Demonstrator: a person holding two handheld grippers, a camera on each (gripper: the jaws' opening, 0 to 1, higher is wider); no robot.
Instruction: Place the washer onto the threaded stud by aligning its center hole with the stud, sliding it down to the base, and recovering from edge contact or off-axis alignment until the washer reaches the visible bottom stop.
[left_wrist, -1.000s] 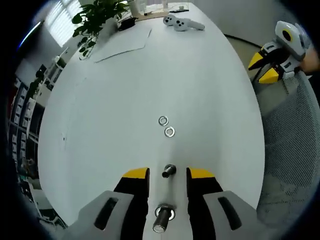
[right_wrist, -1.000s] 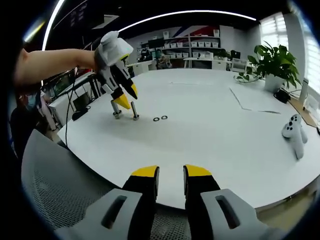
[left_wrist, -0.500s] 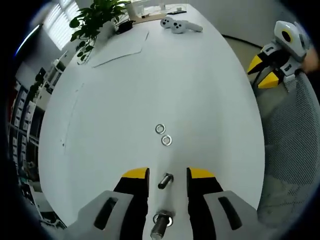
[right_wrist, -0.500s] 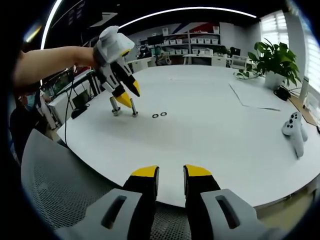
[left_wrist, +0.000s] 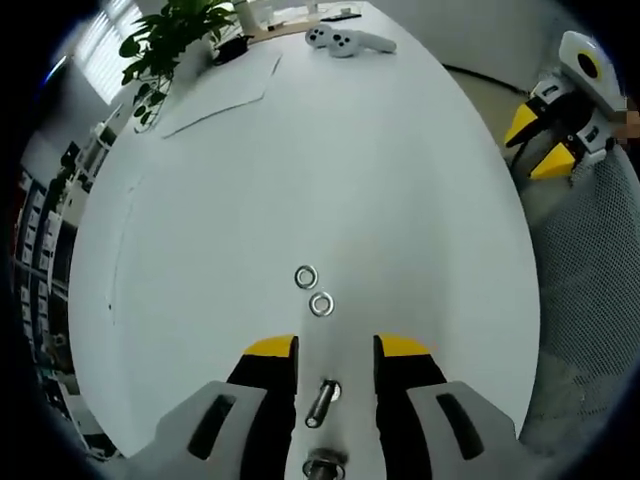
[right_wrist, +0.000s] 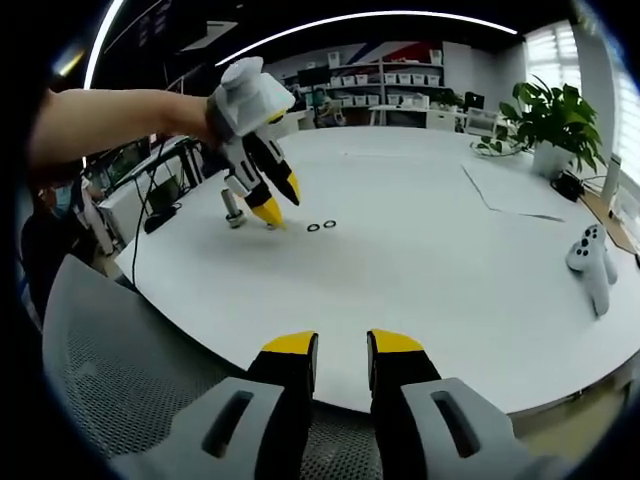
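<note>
Two steel washers (left_wrist: 305, 276) (left_wrist: 321, 304) lie flat side by side on the white table (left_wrist: 300, 170), just ahead of my left gripper (left_wrist: 336, 350). It is open, and a threaded stud (left_wrist: 320, 400) stands in the gap between its jaws without touching them. A second stud (left_wrist: 322, 465) stands lower, at the view's bottom edge. In the right gripper view the left gripper (right_wrist: 281, 200) hangs tips-down beside one stud (right_wrist: 233, 212), left of the washers (right_wrist: 321, 226). My right gripper (right_wrist: 340, 350) is open and holds nothing, off the table's near edge.
A white game controller (right_wrist: 590, 265) lies near the table's right end, with a potted plant (right_wrist: 545, 120) and a paper sheet (right_wrist: 500, 195) beyond it. A grey mesh chair (right_wrist: 130, 380) stands below the table edge. The right gripper (left_wrist: 555, 140) shows beyond the table's rim.
My left gripper has moved forward over the studs toward the washers, and now covers one stud in the right gripper view. The right gripper has stayed put.
</note>
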